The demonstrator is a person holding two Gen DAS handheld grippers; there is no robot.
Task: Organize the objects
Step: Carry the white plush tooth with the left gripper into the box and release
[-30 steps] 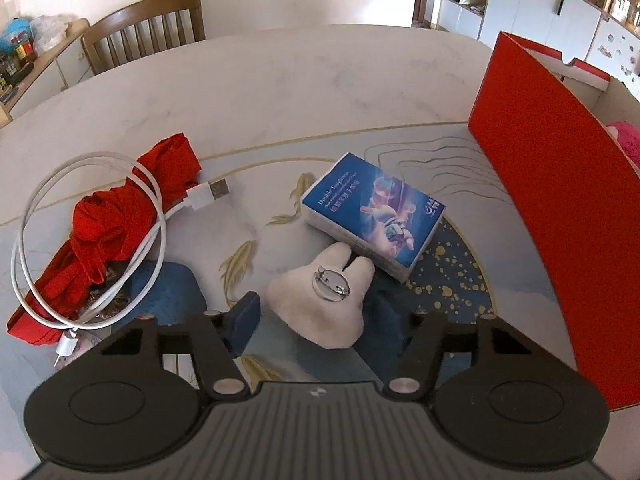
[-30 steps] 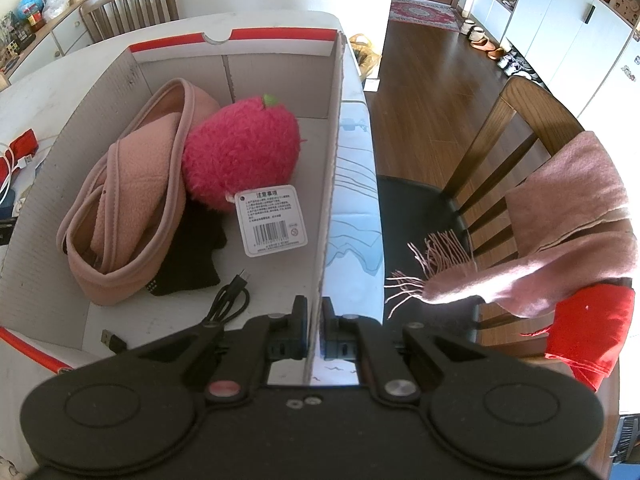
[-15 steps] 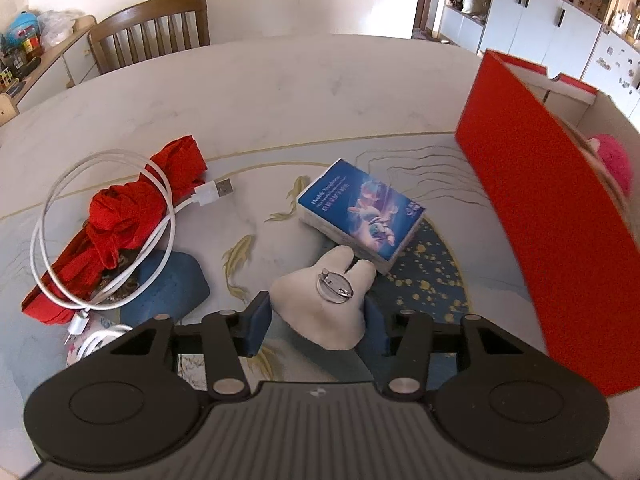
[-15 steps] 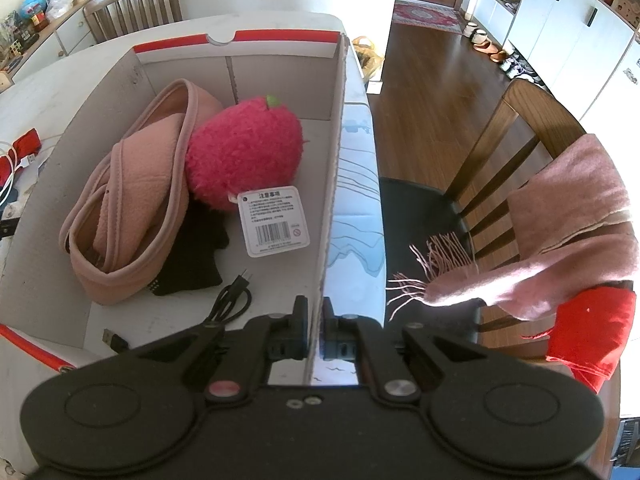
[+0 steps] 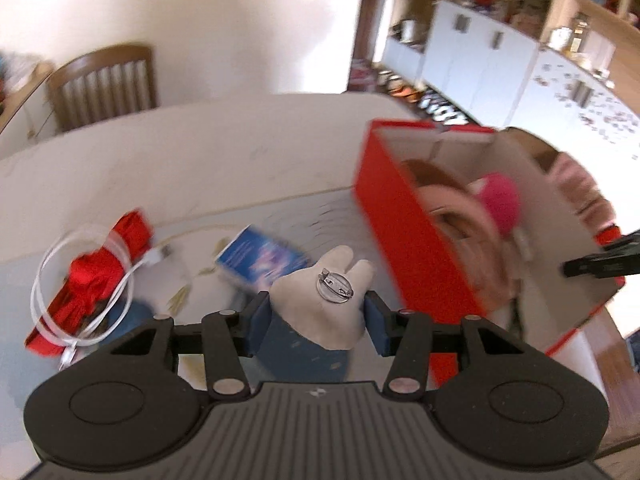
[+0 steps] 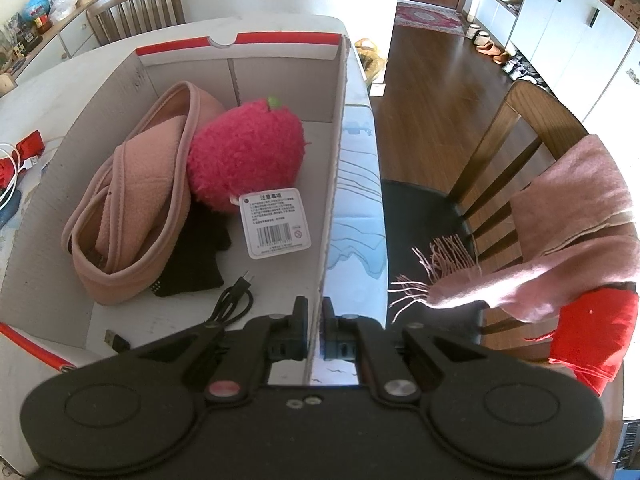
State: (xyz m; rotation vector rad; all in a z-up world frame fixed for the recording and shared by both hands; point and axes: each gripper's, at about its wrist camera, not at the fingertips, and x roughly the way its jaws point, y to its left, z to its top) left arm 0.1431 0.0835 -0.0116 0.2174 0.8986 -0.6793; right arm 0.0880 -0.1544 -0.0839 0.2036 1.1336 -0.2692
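The left hand-held gripper (image 5: 316, 314) is pinching a small white soft toy (image 5: 322, 306) between its two blue pads (image 5: 257, 322). The toy has a round metal pin (image 5: 335, 286) on its back. The toy looks lifted off the bench (image 5: 200, 168), and the picture is blurry, so the gripper seems to be on the move. The toy is held from both sides so it will not slip out.

At 2 o'clock from the toy stands a big red box (image 5: 404, 236) with its top open. I think the toy is going there, because other soft things are already inside.

Left on the bench are a blue packet (image 5: 260, 260) at 10 o'clock from the toy, and farther off at 9 o'clock a red cloth (image 5: 92, 284) with a white cable (image 5: 80, 280) looped over it. These probably need putting away too.

The right hand-held gripper (image 6: 316, 336) is pressed together on the box's thin right wall (image 6: 334, 184). It most likely holds the wall so the box stays put while things are dropped in.

Inside the box lie a pink band (image 6: 136, 200), a fuzzy pink strawberry toy (image 6: 244, 156) with a paper tag (image 6: 276, 222), a black cloth (image 6: 192, 260) and a black cable (image 6: 234, 300). There is bare floor near the tag, at 6 o'clock from the strawberry, where the white toy could land.
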